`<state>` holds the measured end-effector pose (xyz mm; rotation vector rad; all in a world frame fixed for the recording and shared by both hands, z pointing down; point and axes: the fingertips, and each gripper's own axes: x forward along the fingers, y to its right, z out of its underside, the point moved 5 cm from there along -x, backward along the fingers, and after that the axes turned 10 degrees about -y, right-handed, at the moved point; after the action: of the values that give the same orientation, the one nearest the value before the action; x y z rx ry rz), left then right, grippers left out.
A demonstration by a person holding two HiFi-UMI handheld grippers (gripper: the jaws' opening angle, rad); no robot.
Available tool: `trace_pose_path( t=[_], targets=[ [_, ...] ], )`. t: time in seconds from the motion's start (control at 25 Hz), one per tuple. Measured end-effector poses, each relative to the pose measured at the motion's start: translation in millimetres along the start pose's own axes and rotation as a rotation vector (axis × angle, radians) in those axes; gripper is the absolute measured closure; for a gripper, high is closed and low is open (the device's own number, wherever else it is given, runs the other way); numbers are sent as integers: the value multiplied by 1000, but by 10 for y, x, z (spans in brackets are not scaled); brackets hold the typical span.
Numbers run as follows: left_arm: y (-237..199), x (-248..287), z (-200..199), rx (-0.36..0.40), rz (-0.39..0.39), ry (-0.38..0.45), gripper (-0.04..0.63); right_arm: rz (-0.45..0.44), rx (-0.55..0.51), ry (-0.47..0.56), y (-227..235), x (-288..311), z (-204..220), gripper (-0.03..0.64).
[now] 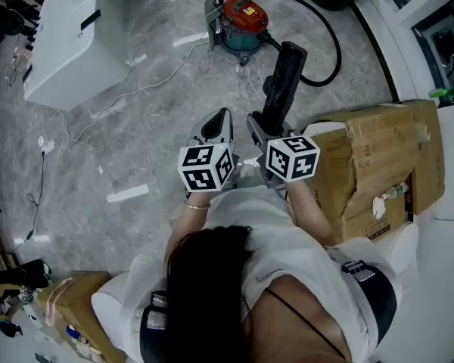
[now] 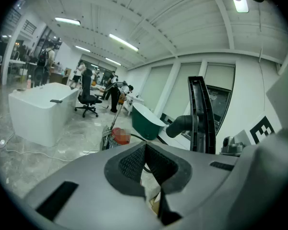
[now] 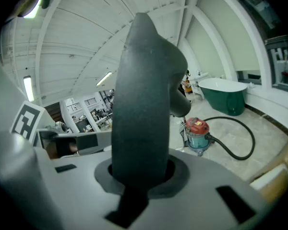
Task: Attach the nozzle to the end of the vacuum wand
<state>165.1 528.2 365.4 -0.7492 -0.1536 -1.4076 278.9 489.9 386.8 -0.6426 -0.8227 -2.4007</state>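
Right gripper (image 3: 140, 178) clamped the tall black plastic nozzle (image 3: 144, 99) at its base, left gripper (image 2: 145, 164) shut, empty; unsupported, nozzle could twist during push onto wand

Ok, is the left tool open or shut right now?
Shut. In the left gripper view the left tool has its pads pressed together with nothing between them.

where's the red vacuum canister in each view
Head view: red vacuum canister at top centre, on the floor.
Left gripper view: small, left of centre, just above the jaws.
Right gripper view: right of centre, on the floor.
Shared landmark: the black nozzle, visible in all three.
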Motion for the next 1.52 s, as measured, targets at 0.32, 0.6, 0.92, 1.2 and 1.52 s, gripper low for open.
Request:
trace_pose_path(
  t=[0.32, 0.6, 0.92, 1.2, 1.52],
  targets=[
    [97, 15, -22, 22, -7, 16, 592, 13, -9, 14, 63, -83, 7, 555],
    [159, 80, -20, 38, -23, 6, 592, -37, 49, 29, 150, -126, -35, 554],
    [278, 268, -27, 32, -40, 13, 592, -43, -6, 21, 341, -219, -121, 554],
    [325, 327, 7, 19, -49, 22, 592, -38, -28, 4, 420, -250, -100, 554],
    [255, 334, -79, 11, -48, 53, 592, -37, -51, 4, 380, -251, -153, 554]
  ],
)
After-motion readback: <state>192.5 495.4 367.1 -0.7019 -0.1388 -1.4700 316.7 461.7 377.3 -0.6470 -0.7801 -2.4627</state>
